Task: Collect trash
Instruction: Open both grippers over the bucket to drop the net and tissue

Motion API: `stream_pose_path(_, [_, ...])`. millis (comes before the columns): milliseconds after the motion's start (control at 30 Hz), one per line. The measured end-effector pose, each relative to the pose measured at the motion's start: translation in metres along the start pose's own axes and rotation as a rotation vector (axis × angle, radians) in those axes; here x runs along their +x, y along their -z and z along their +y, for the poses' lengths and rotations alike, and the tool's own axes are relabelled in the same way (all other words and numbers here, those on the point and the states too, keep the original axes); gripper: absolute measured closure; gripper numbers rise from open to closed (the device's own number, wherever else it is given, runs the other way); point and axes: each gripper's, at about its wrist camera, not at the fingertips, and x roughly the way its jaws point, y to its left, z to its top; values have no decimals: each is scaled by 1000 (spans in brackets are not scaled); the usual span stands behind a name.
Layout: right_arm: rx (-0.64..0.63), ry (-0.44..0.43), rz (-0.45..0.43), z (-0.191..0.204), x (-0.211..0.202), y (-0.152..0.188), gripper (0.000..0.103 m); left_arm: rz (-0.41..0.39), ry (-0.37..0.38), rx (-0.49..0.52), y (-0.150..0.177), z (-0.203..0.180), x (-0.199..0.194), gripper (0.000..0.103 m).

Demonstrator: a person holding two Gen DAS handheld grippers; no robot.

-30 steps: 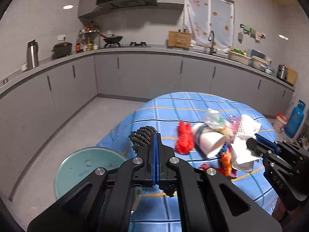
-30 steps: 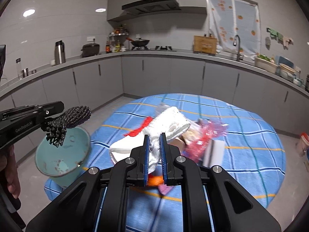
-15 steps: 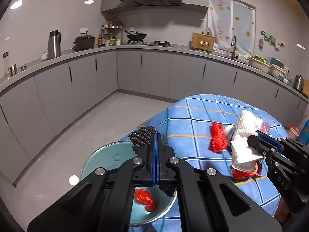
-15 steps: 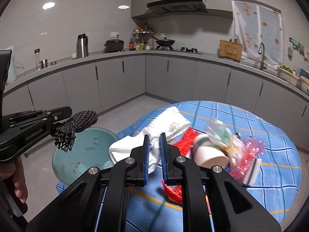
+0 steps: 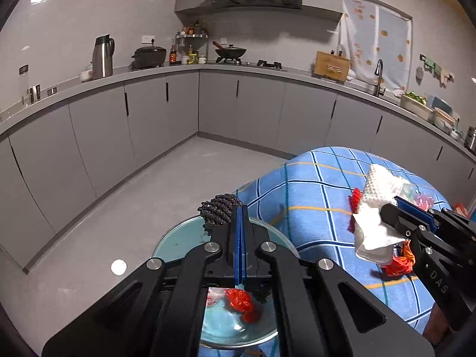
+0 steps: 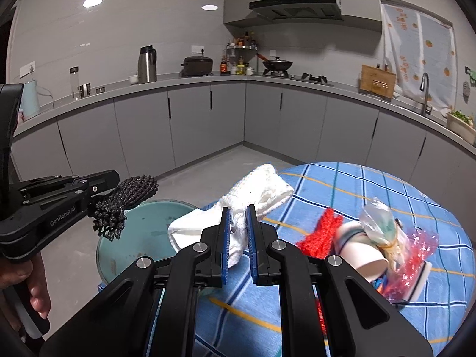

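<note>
My left gripper [image 5: 239, 208] is shut on a black knitted wad [image 5: 218, 210] and holds it above a teal trash bin [image 5: 178, 239] that has red scraps [image 5: 242, 302] inside. From the right wrist view the wad [image 6: 126, 202] hangs over the bin [image 6: 148, 232]. My right gripper [image 6: 237, 208] is shut on a white cloth [image 6: 255, 190], held above the table's left edge beside the bin. The cloth [image 5: 373, 217] and right gripper [image 5: 392, 205] show at the right of the left wrist view.
A round table with a blue checked cloth [image 6: 372, 190] carries a red net [image 6: 322, 232], a paper cup [image 6: 361, 255], a clear bag [image 6: 376, 218] and red plastic wrap [image 6: 416, 255]. Grey cabinets [image 5: 238, 104] line the walls. Grey floor [image 5: 148, 190] lies left of the table.
Both grippers have swung left, away from the trash pile toward the bin. The bin now sits under the left gripper and its red scraps have come into view.
</note>
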Motion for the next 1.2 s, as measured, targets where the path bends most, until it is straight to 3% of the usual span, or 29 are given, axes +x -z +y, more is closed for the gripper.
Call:
stream_pose_path(333, [-32, -57, 13, 22, 17, -7, 91, 25, -17, -29, 5, 15, 7, 103])
stream_pose_path(700, [-75, -145, 86, 47, 57, 3, 90, 64, -30, -63, 12, 30, 25, 102])
stream_pose_path(833, [-87, -159, 112, 52, 71, 10, 78, 79, -41, -78, 16, 34, 30, 101])
stream_pose_path(933, [-69, -158, 125, 48, 77, 13, 65, 86, -38, -84, 17, 36, 32, 95])
stream_pose_path(967, [-62, -154, 127, 45, 77, 14, 63, 91, -41, -82, 18, 35, 33, 89])
stream_pose_path(1000, [-56, -150, 129, 44, 77, 14, 59, 89, -48, -88, 18, 35, 33, 73])
stream_pose_path(1033, [-48, -147, 129, 41, 76, 14, 57, 84, -49, -93, 18, 36, 32, 66])
stream_pose_path(1133, [-37, -137, 127, 33, 69, 14, 55, 78, -51, -88, 17, 35, 31, 64])
stream_pose_path(1200, [-31, -129, 118, 29, 62, 14, 53, 74, -55, -88, 17, 34, 30, 53])
